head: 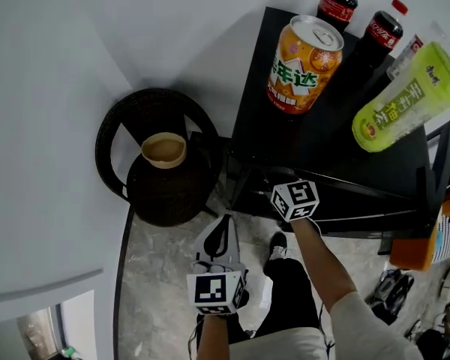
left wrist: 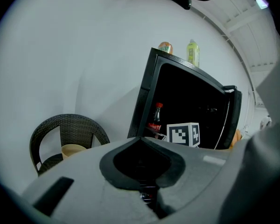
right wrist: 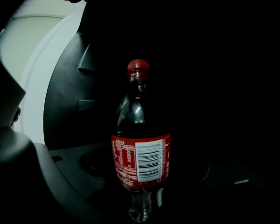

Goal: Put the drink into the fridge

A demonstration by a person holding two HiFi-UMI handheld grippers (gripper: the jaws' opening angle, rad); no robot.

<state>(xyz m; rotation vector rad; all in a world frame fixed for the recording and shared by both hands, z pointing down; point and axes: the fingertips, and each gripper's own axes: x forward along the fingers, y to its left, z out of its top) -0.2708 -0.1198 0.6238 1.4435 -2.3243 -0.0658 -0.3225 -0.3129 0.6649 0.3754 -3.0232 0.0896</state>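
A cola bottle (right wrist: 141, 158) with a red cap and red label stands upright between the jaws of my right gripper (right wrist: 141, 192), which is shut on it inside the dark black fridge (head: 300, 133). Its grey left finger (right wrist: 70, 171) shows beside the bottle. From above, only that gripper's marker cube (head: 295, 199) shows at the fridge's open front. The left gripper view shows the same bottle (left wrist: 155, 120) beside the cube (left wrist: 183, 134). My left gripper (head: 223, 222) hangs lower, in front of the fridge, shut and holding nothing, its jaws (left wrist: 141, 141) meeting at the tips.
On the fridge top stand an orange can (head: 304, 64), two cola bottles (head: 336, 6) (head: 381, 32) and a green tea bottle (head: 409, 96). The fridge door (left wrist: 231, 120) stands open to the right. A wicker chair (head: 135, 126) holding a tan cup (head: 163, 150) sits left of the fridge.
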